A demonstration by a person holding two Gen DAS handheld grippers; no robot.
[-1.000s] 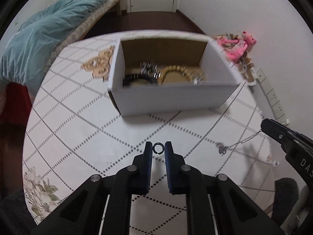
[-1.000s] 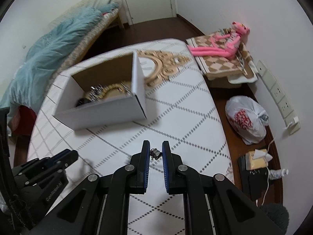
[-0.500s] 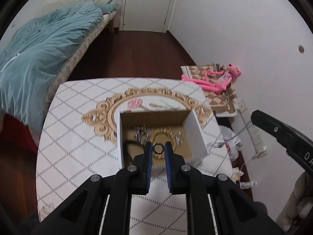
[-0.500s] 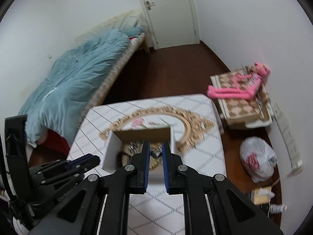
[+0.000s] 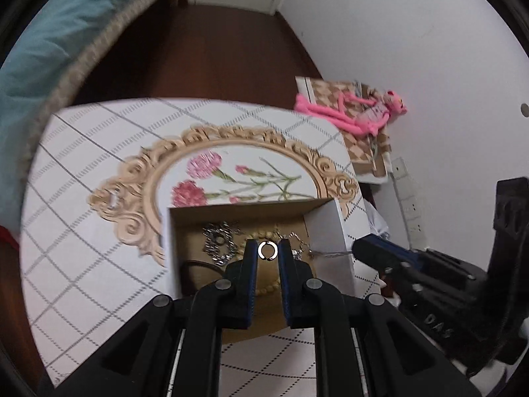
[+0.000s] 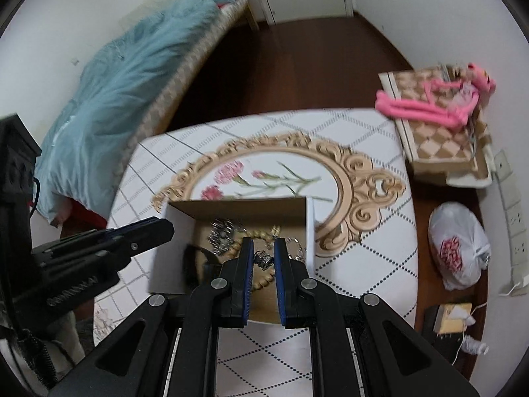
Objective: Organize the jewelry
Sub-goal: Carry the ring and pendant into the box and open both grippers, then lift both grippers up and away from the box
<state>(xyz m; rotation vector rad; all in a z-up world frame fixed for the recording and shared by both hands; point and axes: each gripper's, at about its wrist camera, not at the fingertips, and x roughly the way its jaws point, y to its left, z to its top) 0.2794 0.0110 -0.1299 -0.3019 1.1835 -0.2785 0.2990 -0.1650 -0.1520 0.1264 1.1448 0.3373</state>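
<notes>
While hovering over the box (image 5: pixel 325 231), both grippers are gripping jewelry.
Left gripper (image 5: pixel 267 251) is pinching a ring (image 5: pixel 267 250), right gripper (image 6: pixel 263 258) a chain (image 6: pixel 263 259); trailing chain risks snagging the wall.

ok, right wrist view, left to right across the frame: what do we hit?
left gripper → cardboard box → right gripper over it, pinching a small pendant → white plastic bag on the floor → wall sockets

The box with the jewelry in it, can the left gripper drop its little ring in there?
Probably yes. The left gripper holds the ring over the open-topped box, with no lid in the way. The right gripper, pinching a small chain piece, hangs over the box too, slightly to one side.
</notes>
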